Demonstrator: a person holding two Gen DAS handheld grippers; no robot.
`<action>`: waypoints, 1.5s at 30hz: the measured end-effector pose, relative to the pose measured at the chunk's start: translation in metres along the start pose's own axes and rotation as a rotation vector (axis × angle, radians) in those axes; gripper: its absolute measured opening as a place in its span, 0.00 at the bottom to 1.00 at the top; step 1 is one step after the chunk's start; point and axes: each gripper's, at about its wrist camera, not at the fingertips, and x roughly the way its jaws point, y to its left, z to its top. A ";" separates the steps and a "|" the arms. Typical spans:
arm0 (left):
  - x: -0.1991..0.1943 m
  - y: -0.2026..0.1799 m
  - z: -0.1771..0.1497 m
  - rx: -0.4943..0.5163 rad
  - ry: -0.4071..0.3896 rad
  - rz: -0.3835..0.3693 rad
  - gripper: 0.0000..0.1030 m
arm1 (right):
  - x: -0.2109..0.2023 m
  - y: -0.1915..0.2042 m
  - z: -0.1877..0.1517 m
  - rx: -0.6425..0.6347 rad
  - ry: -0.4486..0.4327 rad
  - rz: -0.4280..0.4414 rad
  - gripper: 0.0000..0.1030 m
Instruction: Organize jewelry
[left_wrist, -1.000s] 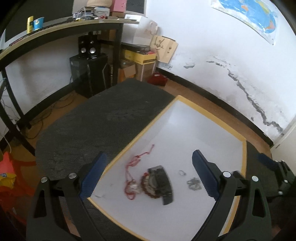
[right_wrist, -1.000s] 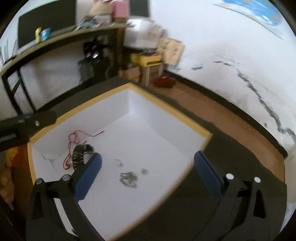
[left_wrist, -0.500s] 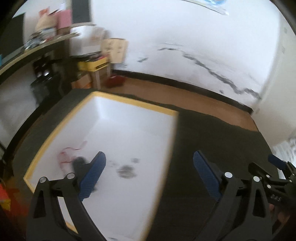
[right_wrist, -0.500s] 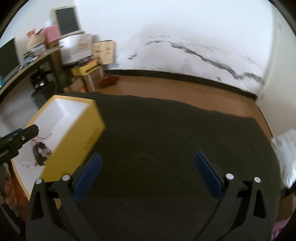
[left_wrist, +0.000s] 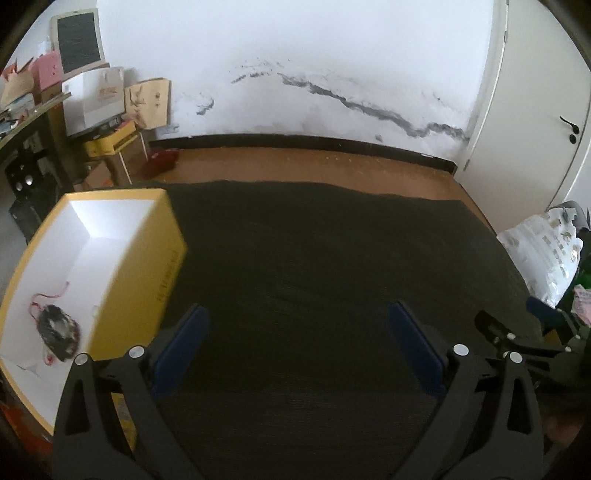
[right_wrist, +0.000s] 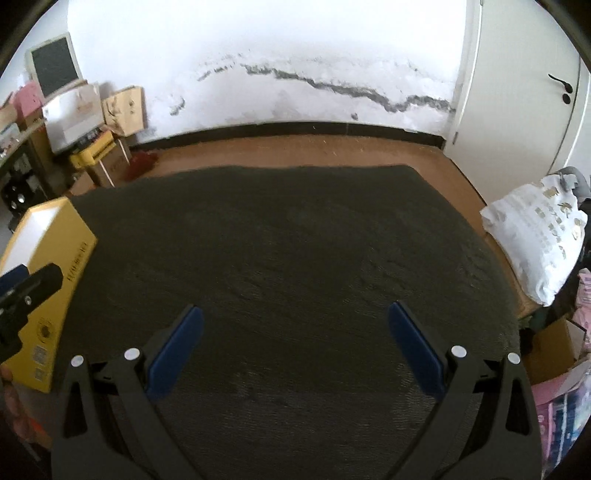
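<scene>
A yellow box (left_wrist: 147, 280) with a white inside sits at the left of a dark mat (left_wrist: 314, 266). In it lie a dark beaded bracelet (left_wrist: 59, 328) and a thin red cord (left_wrist: 50, 297). My left gripper (left_wrist: 299, 325) is open and empty over the bare mat, right of the box. My right gripper (right_wrist: 295, 321) is open and empty over the mat too. The box (right_wrist: 55, 273) shows at the left edge of the right wrist view, with the left gripper's tip (right_wrist: 31, 286) in front of it.
A white wall with a dark crack (left_wrist: 369, 107) and a black skirting board run behind the mat. A desk with boxes (left_wrist: 92, 110) stands at the back left. A white bag (right_wrist: 535, 236) lies at the right. A white door (left_wrist: 546, 110) is at the far right.
Both grippers have swung to the right, away from above the box. The box has gone from under the fingers to the left edge of both views. Both stayed open.
</scene>
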 end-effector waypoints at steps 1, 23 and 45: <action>0.003 -0.005 0.000 -0.004 0.006 -0.004 0.94 | 0.003 -0.004 -0.002 -0.008 0.015 0.007 0.94; 0.042 -0.029 0.001 0.038 0.091 0.000 0.94 | 0.021 0.000 0.001 -0.051 0.018 -0.008 0.94; 0.041 -0.013 0.000 0.049 0.085 0.026 0.94 | 0.030 0.025 0.011 -0.080 0.014 0.001 0.94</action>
